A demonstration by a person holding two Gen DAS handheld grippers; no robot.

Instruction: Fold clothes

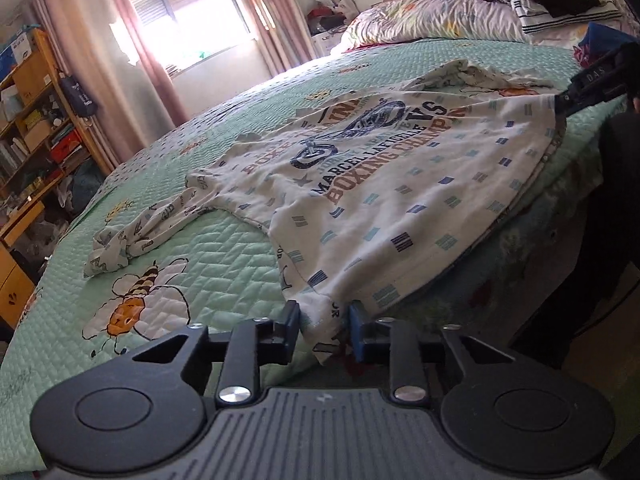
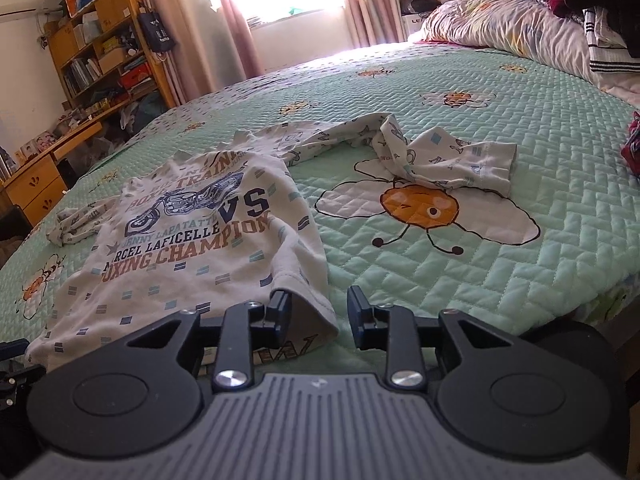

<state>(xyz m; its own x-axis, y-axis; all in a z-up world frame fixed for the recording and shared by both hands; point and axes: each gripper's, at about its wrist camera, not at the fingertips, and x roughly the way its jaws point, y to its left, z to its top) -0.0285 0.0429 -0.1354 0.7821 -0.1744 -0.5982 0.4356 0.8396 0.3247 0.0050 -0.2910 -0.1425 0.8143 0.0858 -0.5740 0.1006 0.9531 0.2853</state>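
White cotton long-sleeved shirt [image 1: 384, 184], soft and creased, printed with "BOXING CHAMPION" lettering and small striped squares, lies front-up on the bed's green quilted coverlet [image 1: 208, 248], hem at the near edge. Left hand-held gripper [image 1: 323, 330]: fingers part-open, hem corner between them, grip not certain. Right hand-held gripper [image 2: 318, 316]: wide, hem fold just inside the left finger. Wooden bookshelf [image 2: 100, 40] holds books and boxes.
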